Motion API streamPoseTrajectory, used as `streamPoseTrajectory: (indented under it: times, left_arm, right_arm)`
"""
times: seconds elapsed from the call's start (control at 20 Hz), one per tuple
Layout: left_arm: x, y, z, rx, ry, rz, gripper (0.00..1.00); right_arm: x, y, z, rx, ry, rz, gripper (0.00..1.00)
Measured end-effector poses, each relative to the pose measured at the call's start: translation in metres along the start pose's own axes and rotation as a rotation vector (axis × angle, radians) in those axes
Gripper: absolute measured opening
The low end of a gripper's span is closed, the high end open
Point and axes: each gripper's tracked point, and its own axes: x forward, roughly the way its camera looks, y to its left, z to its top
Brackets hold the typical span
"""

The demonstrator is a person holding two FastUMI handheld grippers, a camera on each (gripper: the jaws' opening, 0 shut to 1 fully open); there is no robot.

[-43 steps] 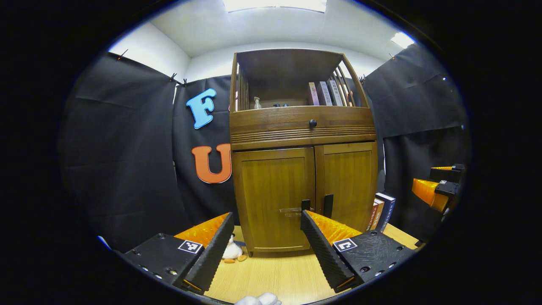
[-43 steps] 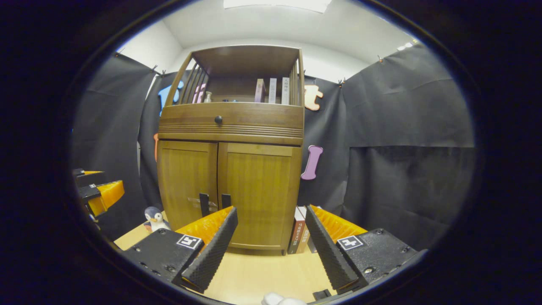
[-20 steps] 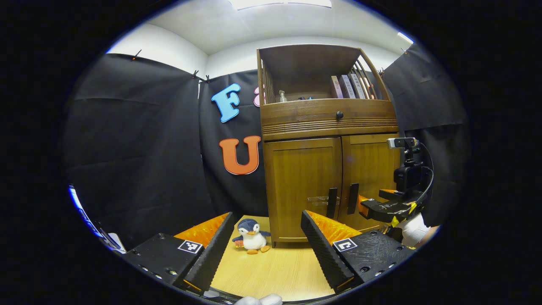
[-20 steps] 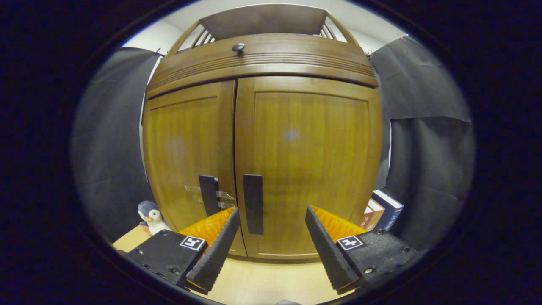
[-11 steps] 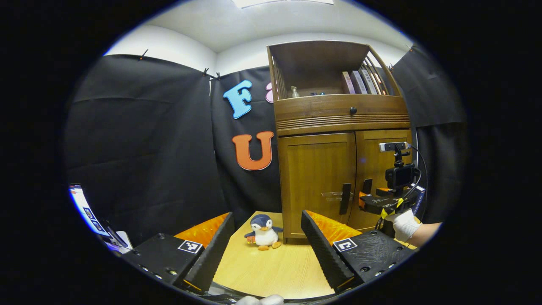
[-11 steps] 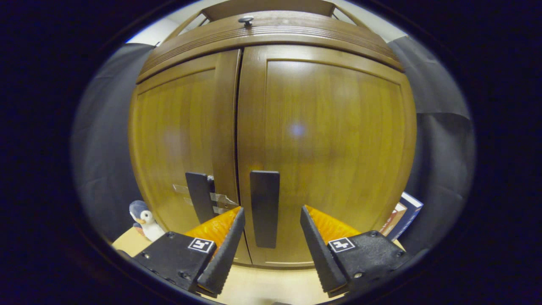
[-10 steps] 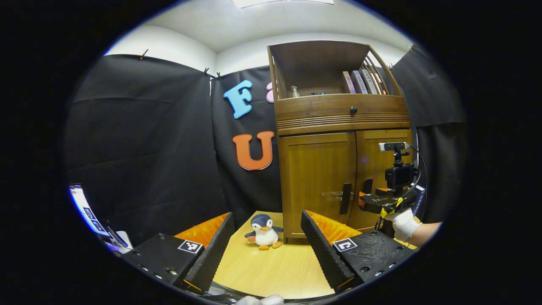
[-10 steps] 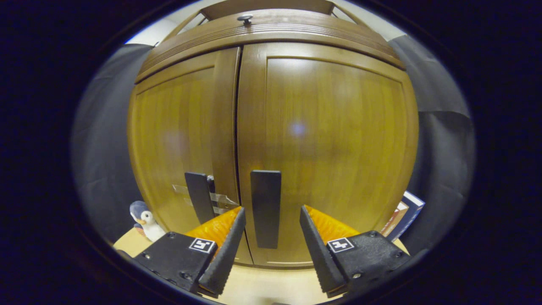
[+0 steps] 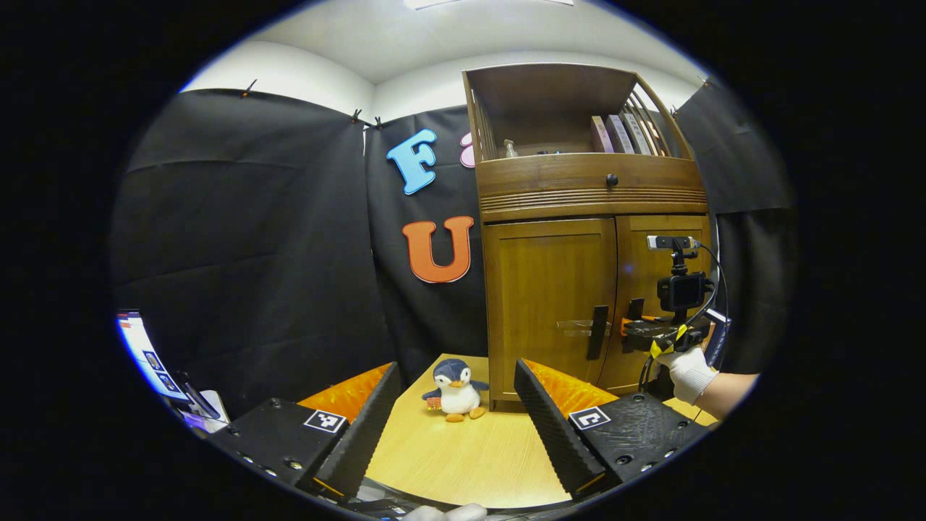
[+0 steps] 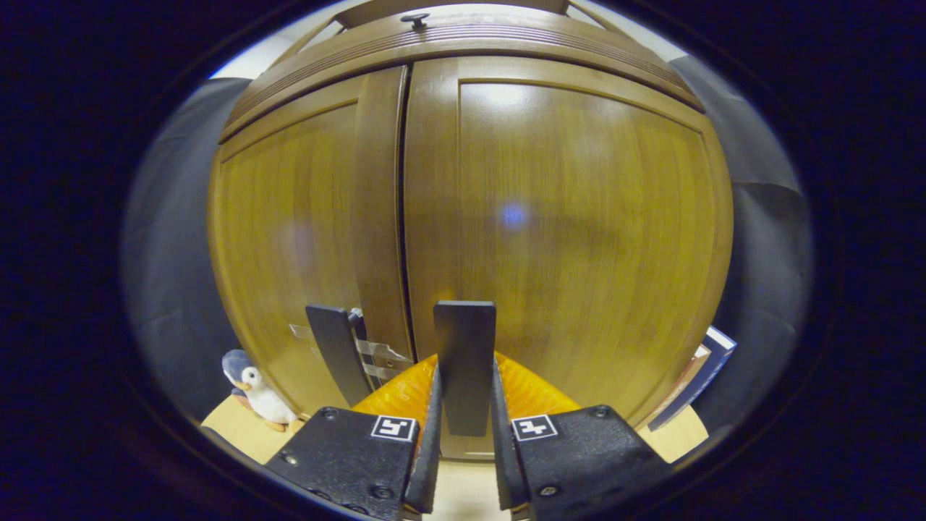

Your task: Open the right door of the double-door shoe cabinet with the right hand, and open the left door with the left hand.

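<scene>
The wooden shoe cabinet (image 9: 579, 217) stands on the table with both doors closed. In the right gripper view my right gripper (image 10: 464, 427) is shut on the right door's dark handle (image 10: 464, 347), its fingers (image 10: 432, 434) pressing both sides. The left door's handle (image 10: 336, 354) sits just left of the gap between the doors. In the left gripper view my left gripper (image 9: 456, 427) stands open, well back from the cabinet and left of it. There the right gripper (image 9: 640, 336), held by a white-gloved hand (image 9: 687, 373), sits at the right door's handle. The left door's handle (image 9: 597, 333) is free.
A plush penguin (image 9: 454, 381) sits on the light wooden table (image 9: 463, 463) by the cabinet's left front corner. Books (image 10: 698, 376) lean beside the cabinet's right side. A drawer with a round knob (image 9: 612, 179) and a shelf with books top the cabinet. A screen (image 9: 148, 358) is at far left.
My right gripper moved in and shut on the right door's handle; half a second ago its fingers were still apart around it. The left gripper drifted slightly left and stayed open.
</scene>
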Motion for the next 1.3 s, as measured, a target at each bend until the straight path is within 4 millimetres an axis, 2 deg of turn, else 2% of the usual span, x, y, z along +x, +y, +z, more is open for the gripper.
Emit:
streamPoseTrajectory:
  times: [0.3, 0.4, 0.45, 0.5, 1.05, 1.3]
  left_arm:
    - [-0.004, -0.003, 0.004, 0.005, -0.021, -0.018, 0.96]
    - [-0.006, -0.001, 0.007, 0.006, -0.034, -0.024, 0.96]
    - [-0.006, -0.002, 0.006, 0.005, -0.037, -0.028, 1.00]
    - [-0.007, -0.002, 0.006, 0.004, -0.039, -0.033, 0.96]
    - [-0.012, -0.010, 0.009, 0.033, -0.077, -0.091, 0.96]
    - [-0.015, -0.017, 0.002, 0.038, -0.063, -0.121, 0.96]
  right_arm:
    - [-0.007, -0.001, -0.002, -0.009, 0.013, 0.011, 0.29]
    - [-0.016, -0.001, -0.005, -0.008, 0.016, 0.024, 0.29]
    - [-0.022, -0.002, -0.007, -0.008, 0.016, 0.029, 0.29]
    - [-0.026, -0.002, -0.008, -0.008, 0.014, 0.034, 0.29]
    - [-0.081, -0.017, -0.022, -0.026, 0.009, 0.071, 0.29]
    - [-0.106, -0.030, -0.029, -0.021, 0.005, 0.073, 0.29]
